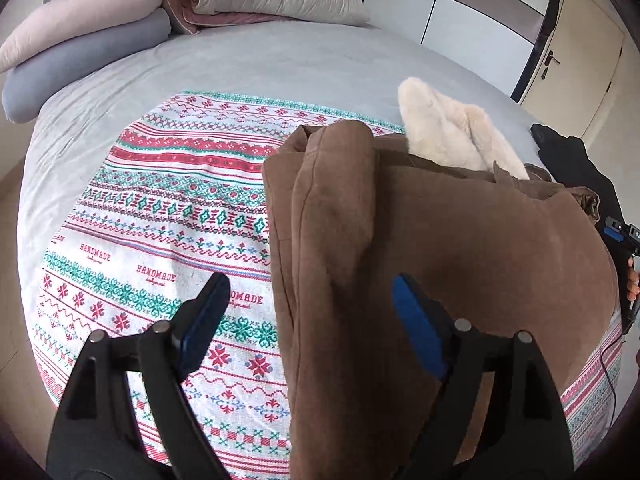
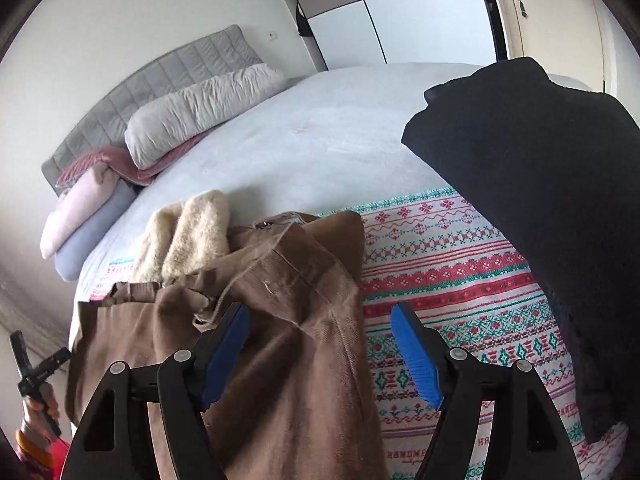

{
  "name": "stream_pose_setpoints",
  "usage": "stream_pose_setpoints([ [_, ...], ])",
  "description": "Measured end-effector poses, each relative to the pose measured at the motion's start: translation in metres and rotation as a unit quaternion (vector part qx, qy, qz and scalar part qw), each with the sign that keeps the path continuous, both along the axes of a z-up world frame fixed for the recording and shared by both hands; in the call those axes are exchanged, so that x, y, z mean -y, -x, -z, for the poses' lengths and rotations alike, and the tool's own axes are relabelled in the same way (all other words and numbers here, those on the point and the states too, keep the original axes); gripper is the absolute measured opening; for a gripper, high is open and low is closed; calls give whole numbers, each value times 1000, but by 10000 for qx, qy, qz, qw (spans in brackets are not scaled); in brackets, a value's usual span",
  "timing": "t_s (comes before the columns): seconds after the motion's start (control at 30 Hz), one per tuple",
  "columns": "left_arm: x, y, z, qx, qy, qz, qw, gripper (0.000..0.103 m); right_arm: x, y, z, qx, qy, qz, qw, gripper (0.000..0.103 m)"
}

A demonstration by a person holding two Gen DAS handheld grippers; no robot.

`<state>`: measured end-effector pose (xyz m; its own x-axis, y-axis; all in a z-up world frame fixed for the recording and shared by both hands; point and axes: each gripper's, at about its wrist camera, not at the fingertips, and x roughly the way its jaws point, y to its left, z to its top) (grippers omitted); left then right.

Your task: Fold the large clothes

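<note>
At the far left, pillows (image 1: 80,44) are stacked at the head of the bed (image 1: 248,60), so the middle is kept free for folding. A patterned cloth (image 1: 168,208) is spread there as a folding surface. The left hand-held gripper (image 1: 312,300) is held wide open and empty over the left edge of the brown coat (image 1: 460,248), which lies folded on the cloth, its cream fur collar (image 1: 444,132) turned away. The right hand-held gripper (image 2: 320,332) is likewise spread wide, nothing gripped, over the coat's right edge. A black garment (image 2: 540,200) is set aside at the right, probably awaiting its turn.
</note>
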<state>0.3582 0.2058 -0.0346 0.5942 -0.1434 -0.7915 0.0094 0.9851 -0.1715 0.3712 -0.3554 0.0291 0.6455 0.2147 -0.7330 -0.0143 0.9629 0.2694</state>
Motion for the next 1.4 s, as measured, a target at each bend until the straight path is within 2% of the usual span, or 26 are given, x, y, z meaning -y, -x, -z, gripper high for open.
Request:
stream_pose_setpoints([
  [0.13, 3, -28, 8, -150, 293, 32, 9995, 79, -24, -26, 22, -168, 665, -368, 9970, 75],
  [0.2, 10, -39, 8, -178, 309, 82, 9993, 67, -34, -40, 29, -145, 933, -339, 9950, 72],
  [0.23, 15, -43, 7, -191, 288, 113, 9993, 59, -38, -45, 31, -114, 992, -364, 9943, 59],
  [0.27, 21, -45, 6, -217, 238, 117, 9994, 32, -43, -48, 33, -110, 988, -418, 9942, 48],
  [0.3, 25, -45, 4, -208, 160, 72, 9996, 12, -46, -48, 33, -95, 994, -415, 9941, 26],
  [0.33, 31, -40, -2, -112, 18, -72, 9999, 12, -50, -45, 30, -5, 1111, -324, 9933, 16],
  [0.37, 34, -32, -11, 107, -154, -247, 9995, 10, -53, -38, 25, 184, 1296, -171, 9912, 14],
  [0.5, 47, -6, -65, 1188, -584, -418, 9903, 9, -49, -11, -19, 1127, 1716, 400, 9779, 9],
  [0.6, 55, -17, -102, 1766, -874, -614, 9785, 9, -58, -16, -50, 1530, 2094, 575, 9641, 9],
  [0.7, 54, -54, -127, 2043, -1010, -895, 9696, 9, -63, -47, -77, 1758, 2216, 920, 9548, 9],
  [0.8, 49, -102, -127, 2147, -1025, -1199, 9639, 9, -70, -86, -89, 1999, 2256, 1277, 9449, 9],
  [0.9, 50, -151, -95, 2030, -1223, -1356, 9620, 10, -80, -134, -71, 1914, 2373, 1453, 9412, 9],
  [1.0, 56, -193, -30, 1583, -1591, -1310, 9656, 11, -92, -176, -20, 1497, 2697, 1414, 9407, 9],
  [1.03, 57, -205, -2, 1356, -1669, -1300, 9679, 11, -96, -190, 6, 1263, 2895, 1328, 9394, 9],
  [1.07, 53, -216, 26, 1029, -1556, -1316, 9736, 13, -98, -201, 33, 990, 3073, 1243, 9383, 9],
  [1.1, 49, -231, 48, 469, -1370, -1241, 9817, 13, -97, -211, 60, 650, 3079, 1208, 9415, 10],
  [1.13, 43, -239, 54, 186, -1215, -1237, 9847, 14, -94, -222, 79, 244, 2963, 1131, 9481, 11],
  [1.17, 36, -240, 51, 259, -1082, -1346, 9846, 19, -93, -230, 86, -8, 3022, 1092, 9470, 11],
  [1.2, 28, -240, 48, 305, -1024, -1483, 9831, 25, -91, -232, 83, -12, 3030, 1117, 9464, 13],
  [1.23, 19, -238, 48, 257, -950, -1674, 9810, 26, -87, -233, 79, -18, 2984, 1188, 9470, 16],
  [1.27, 7, -235, 49, 197, -694, -1806, 9809, 33, -81, -231, 77, -41, 2891, 1293, 9485, 18],
  [1.3, -3, -231, 49, 149, -469, -1915, 9803, 44, -75, -226, 74, -10, 2760, 1386, 9511, 28],
  [1.33, -9, -224, 46, 138, -339, -2038, 9783, 46, -68, -219, 68, 31, 2663, 1507, 9520, 45],
  [1.4, -12, -205, 32, 293, -225, -2047, 9781, 48, -60, -202, 52, 158, 2448, 1734, 9538, 56],
])
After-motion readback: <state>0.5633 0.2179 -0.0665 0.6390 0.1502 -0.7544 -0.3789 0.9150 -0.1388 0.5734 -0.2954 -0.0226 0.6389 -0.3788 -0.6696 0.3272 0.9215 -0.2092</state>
